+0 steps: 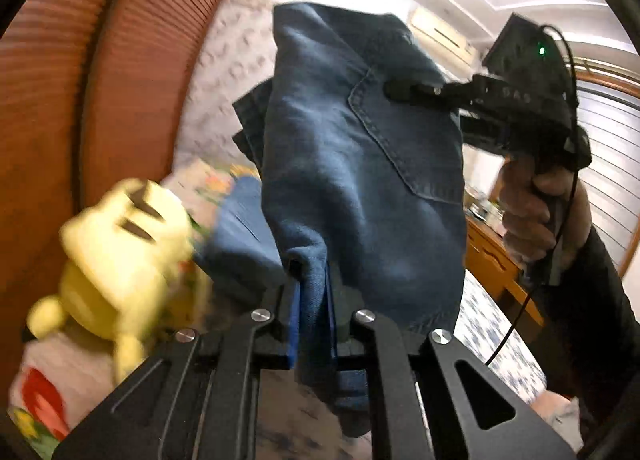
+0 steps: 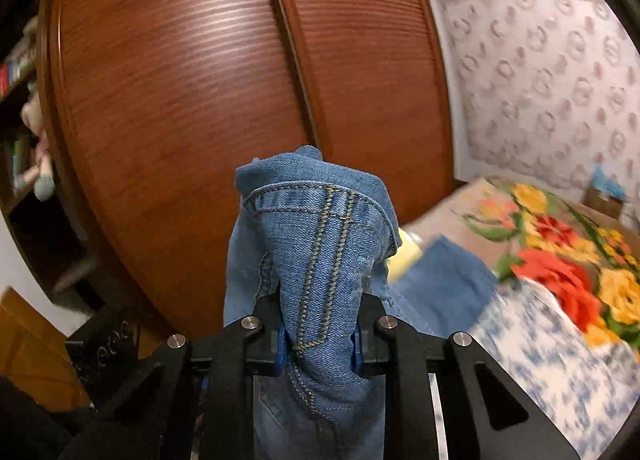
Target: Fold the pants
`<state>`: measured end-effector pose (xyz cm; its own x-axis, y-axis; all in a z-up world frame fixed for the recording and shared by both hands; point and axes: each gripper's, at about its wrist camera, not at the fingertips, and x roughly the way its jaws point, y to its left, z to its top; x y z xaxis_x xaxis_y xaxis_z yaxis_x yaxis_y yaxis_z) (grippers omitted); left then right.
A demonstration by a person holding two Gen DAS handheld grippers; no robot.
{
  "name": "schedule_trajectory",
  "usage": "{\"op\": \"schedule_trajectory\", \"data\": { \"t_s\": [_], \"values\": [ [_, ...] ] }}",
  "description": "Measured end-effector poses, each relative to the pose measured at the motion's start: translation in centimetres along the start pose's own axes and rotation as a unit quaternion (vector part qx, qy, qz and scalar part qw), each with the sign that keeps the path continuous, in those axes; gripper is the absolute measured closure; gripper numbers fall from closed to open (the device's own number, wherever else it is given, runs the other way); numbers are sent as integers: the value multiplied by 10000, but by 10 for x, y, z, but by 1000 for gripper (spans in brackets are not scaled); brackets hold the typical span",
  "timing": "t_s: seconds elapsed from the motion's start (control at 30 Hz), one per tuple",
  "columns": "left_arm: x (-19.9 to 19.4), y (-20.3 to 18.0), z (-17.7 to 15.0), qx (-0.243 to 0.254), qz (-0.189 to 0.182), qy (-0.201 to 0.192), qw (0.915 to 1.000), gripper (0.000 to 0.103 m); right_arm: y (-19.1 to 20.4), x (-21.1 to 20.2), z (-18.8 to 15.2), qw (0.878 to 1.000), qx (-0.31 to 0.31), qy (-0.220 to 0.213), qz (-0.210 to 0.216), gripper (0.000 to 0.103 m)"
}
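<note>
A bedroom surrounds the work: a bed under a flower-printed blanket [image 2: 560, 244] runs from near right to far, with a reddish-brown slatted wooden wardrobe [image 2: 200, 99] and patterned wallpaper behind it. Nearest in each view, the blue denim pants [image 1: 360, 179] are held in the air above the bed, not lying on it. The left gripper [image 1: 314, 324] has its blue pads clamped on a bunched fold of denim; the right gripper [image 2: 318, 336] is likewise closed tight on a seamed, stitched part of the fabric, and it shows in the left view pinching the cloth beside a back pocket. A yellow plush toy [image 1: 116, 252] sits blurred on the bed at near left. The step in hand looks like lifting and spreading the garment before laying it down; doing it well probably means pulling the two grips apart until the cloth hangs flat, then lowering it clear of the toy. No containers can be made out; a far-left bookshelf [image 2: 24, 107] holds books and a soft toy.
</note>
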<state>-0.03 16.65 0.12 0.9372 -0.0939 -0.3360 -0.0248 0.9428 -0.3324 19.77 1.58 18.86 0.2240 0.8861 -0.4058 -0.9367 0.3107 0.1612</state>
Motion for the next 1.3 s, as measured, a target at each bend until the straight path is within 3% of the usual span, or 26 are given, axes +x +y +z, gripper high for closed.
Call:
{"op": "schedule_trajectory", "data": {
  "t_s": [0.1, 0.27, 0.37, 0.5, 0.57, 0.6, 0.67, 0.83, 0.93, 1.0, 1.03, 1.1, 1.2, 1.3],
  "values": [
    [-4, 18, 27, 167, 376, -188, 9990, 92, -12, 24, 19, 9990, 177, -199, 364, 80],
    [40, 42, 58, 453, 663, 14, 9968, 92, -100, 93, 16, 9922, 988, -349, 681, 80],
    [96, 51, 63, 542, 574, 486, 9957, 92, -173, 142, -7, 9873, 1479, -273, 511, 80],
    [168, 63, 47, 561, 615, 1205, 9892, 92, -254, 191, -51, 9776, 2071, 357, -60, 77],
    [178, 67, 45, 563, 648, 1229, 9887, 92, -270, 195, -61, 9769, 2047, 564, -241, 65],
    [179, 67, 45, 554, 649, 1219, 9889, 92, -274, 193, -61, 9780, 1986, 581, -279, 62],
    [177, 63, 46, 612, 676, 1216, 9884, 92, -274, 187, -56, 9820, 1666, 684, -570, 43],
    [182, 66, 44, 703, 764, 1226, 9870, 91, -235, 182, -32, 9826, 489, 780, -1614, 40],
    [193, 78, 43, 638, 792, 1253, 9869, 91, -195, 160, -32, 9751, 14, 513, -2159, 40],
    [193, 80, 42, 624, 782, 1251, 9871, 91, -182, 150, -29, 9772, -92, 342, -2095, 45],
    [193, 80, 42, 604, 769, 1247, 9874, 91, -173, 151, -30, 9802, -128, 342, -1947, 54],
    [193, 82, 41, 560, 757, 1246, 9877, 90, -160, 154, -33, 9796, -367, 416, -1929, 57],
    [194, 82, 40, 558, 778, 1243, 9876, 90, -165, 186, -43, 9731, -548, 973, -2014, 63],
    [192, 79, 42, 518, 796, 1225, 9879, 90, -191, 187, -47, 9724, -148, 1288, -1938, 63]
  ]
}}
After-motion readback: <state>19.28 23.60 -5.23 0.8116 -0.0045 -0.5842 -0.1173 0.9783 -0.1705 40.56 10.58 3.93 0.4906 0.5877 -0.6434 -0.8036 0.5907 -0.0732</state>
